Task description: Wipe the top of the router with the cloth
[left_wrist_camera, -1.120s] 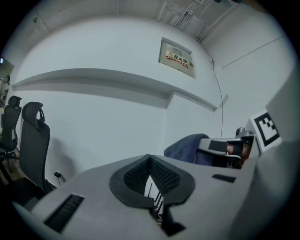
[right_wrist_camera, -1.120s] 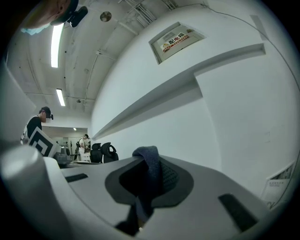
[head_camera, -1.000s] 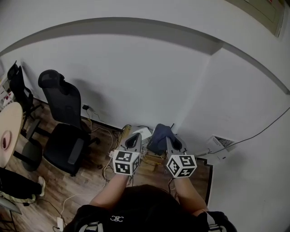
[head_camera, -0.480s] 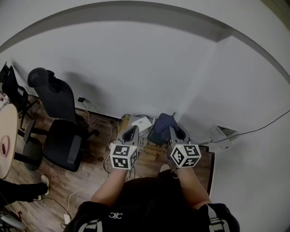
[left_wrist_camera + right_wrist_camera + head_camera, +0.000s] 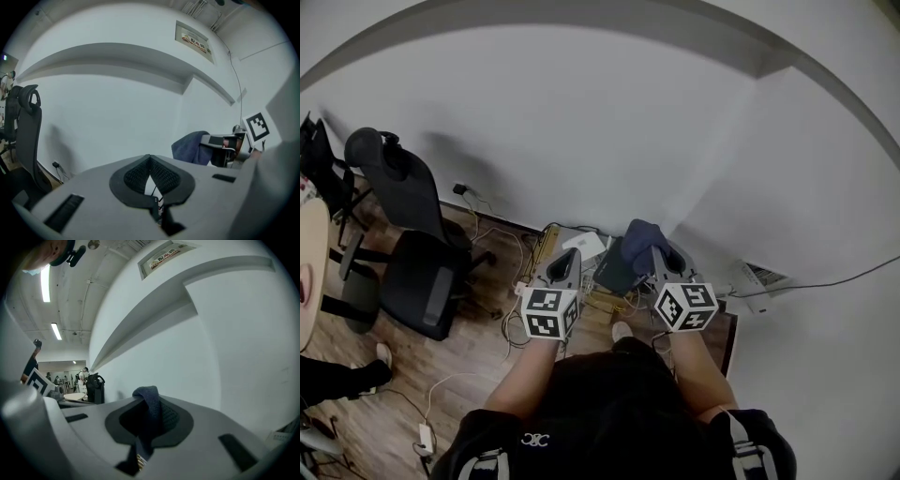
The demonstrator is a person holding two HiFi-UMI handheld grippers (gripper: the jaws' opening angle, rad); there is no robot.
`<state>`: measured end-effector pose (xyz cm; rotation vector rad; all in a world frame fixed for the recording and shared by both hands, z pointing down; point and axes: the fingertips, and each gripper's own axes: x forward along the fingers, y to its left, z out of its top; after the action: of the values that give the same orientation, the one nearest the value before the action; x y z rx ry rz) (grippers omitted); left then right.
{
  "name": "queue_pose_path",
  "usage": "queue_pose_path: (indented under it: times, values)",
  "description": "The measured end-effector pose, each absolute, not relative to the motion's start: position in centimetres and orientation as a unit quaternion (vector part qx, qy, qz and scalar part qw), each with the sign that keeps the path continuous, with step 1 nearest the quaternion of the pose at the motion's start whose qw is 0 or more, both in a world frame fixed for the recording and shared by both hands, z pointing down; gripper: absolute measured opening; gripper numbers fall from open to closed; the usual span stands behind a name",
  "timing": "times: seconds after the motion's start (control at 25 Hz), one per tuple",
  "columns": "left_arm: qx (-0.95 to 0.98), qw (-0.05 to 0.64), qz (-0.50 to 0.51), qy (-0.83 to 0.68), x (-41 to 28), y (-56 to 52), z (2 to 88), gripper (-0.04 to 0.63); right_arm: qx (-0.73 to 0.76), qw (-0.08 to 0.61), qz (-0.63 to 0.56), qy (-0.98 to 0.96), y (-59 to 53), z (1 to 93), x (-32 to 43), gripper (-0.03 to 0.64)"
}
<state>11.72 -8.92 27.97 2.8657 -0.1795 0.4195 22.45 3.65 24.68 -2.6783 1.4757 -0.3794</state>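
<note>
In the head view a white router (image 5: pixel 582 244) lies on the wooden floor against the wall. My right gripper (image 5: pixel 655 255) is shut on a dark blue cloth (image 5: pixel 630 246), which hangs bunched just right of the router. In the right gripper view the cloth (image 5: pixel 149 409) is pinched between the jaws of the right gripper (image 5: pixel 147 401). My left gripper (image 5: pixel 564 257) is held close to the router's near left side, shut and empty. The left gripper view shows the left gripper (image 5: pixel 150 162) with its jaws meeting, and the cloth (image 5: pixel 190 147) off to the right.
A black office chair (image 5: pixel 405 255) stands at the left. Cables (image 5: pixel 500 274) trail over the floor near the router. A white box with a cord (image 5: pixel 756 281) sits by the wall corner at the right. A round table edge (image 5: pixel 307 272) shows far left.
Both grippers have moved forward toward the wall and the router, and the head view has shifted with them. The cloth stays held in the right gripper.
</note>
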Motion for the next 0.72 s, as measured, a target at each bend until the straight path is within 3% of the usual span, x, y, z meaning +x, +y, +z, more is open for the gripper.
queue_pose_path:
  times: [0.72]
  values:
    - [0.957,0.163,0.186,-0.149,17.5,-7.1,33.0,-0.006,-0.792,-0.029,-0.159,0.589,1.3,31.8,31.0,0.012]
